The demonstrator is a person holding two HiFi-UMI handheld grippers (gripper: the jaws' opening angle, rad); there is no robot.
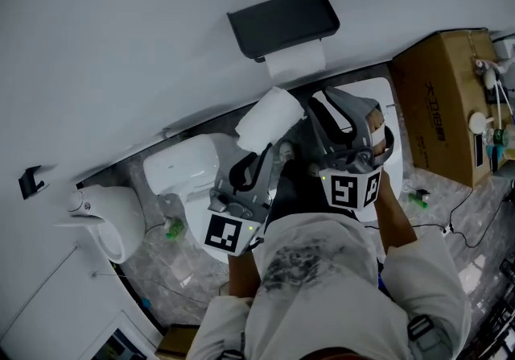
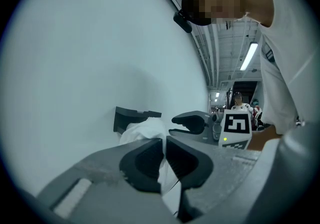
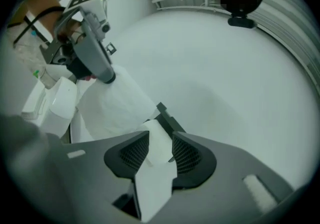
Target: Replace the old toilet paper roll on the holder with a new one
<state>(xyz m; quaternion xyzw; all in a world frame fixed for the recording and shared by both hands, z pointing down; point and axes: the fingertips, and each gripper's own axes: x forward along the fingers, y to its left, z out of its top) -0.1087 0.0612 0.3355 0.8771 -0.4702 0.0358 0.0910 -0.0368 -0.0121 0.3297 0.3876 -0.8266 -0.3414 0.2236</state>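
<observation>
The step in hand looked like the swap itself, at an early stage. The black wall holder (image 1: 282, 20) had hanging paper (image 1: 296, 60) showing below its cover, so the old roll appeared not yet off.

The new toilet paper roll (image 1: 269, 118) was up in the air just below the holder and a little to its left, above the white toilet (image 1: 181, 167). It was carried by the left gripper (image 2: 164, 150). That claw was narrow, almost closed, pinching only a thin fold of the roll's white paper between its pads, with the bulk of the roll beyond the tips.

The right gripper (image 3: 160, 143) stood just beside it on the right. Its jaws were at a middling gap and closed on a paper strip (image 3: 150, 178) that ran back between the pads towards the camera. In the right gripper view the strip lay close against the new roll. I could not tell whether it was that roll's loose end or a separate piece.

By my reading, the next move called for 1 free claw. The right one would have to let the strip go, reach up to the holder and draw the old roll out, with the left holding the new roll clear. The likely risk was that 1 thin fold bearing the whole roll could tear or unwind.
</observation>
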